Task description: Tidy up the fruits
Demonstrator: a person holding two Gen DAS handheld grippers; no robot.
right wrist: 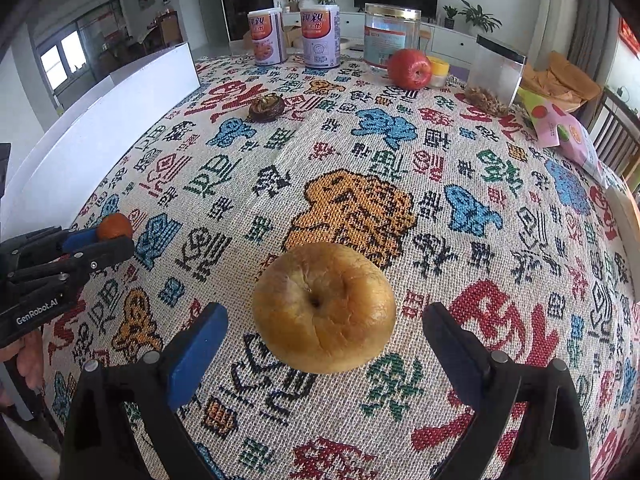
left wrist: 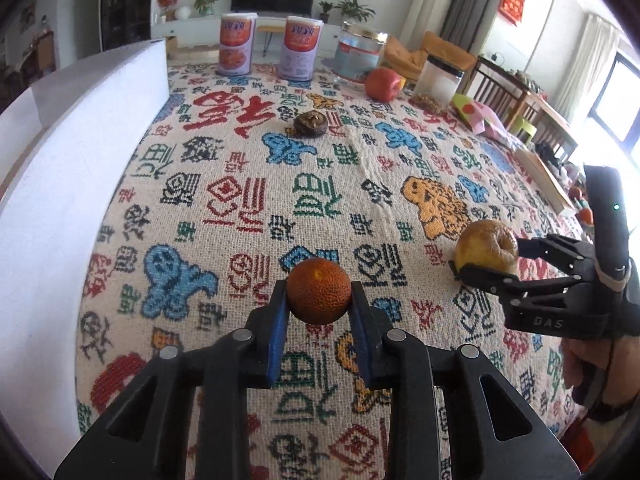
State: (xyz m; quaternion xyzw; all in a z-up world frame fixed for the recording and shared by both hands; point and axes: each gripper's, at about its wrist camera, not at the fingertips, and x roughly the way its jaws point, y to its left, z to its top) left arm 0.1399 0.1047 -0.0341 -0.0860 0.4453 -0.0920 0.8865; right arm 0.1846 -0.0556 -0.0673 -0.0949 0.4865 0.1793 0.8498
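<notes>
My left gripper [left wrist: 319,298] is shut on a small orange [left wrist: 319,290], held just above the patterned tablecloth; the orange also shows in the right wrist view [right wrist: 115,226]. My right gripper [right wrist: 325,334] is open, its fingers on either side of a wrinkled yellow apple [right wrist: 324,308] that rests on the cloth; the fingers do not touch it. The apple also shows in the left wrist view [left wrist: 486,247], between the right gripper's fingers. A red apple [right wrist: 409,68] and a dark brown shrivelled fruit [right wrist: 267,108] lie farther back.
A white box wall [left wrist: 80,160] runs along the table's left side. Two purple cans [right wrist: 294,36], a clear jar [right wrist: 392,36], a clear container [right wrist: 496,72] and a pink snack bag [right wrist: 568,140] stand along the far and right edges.
</notes>
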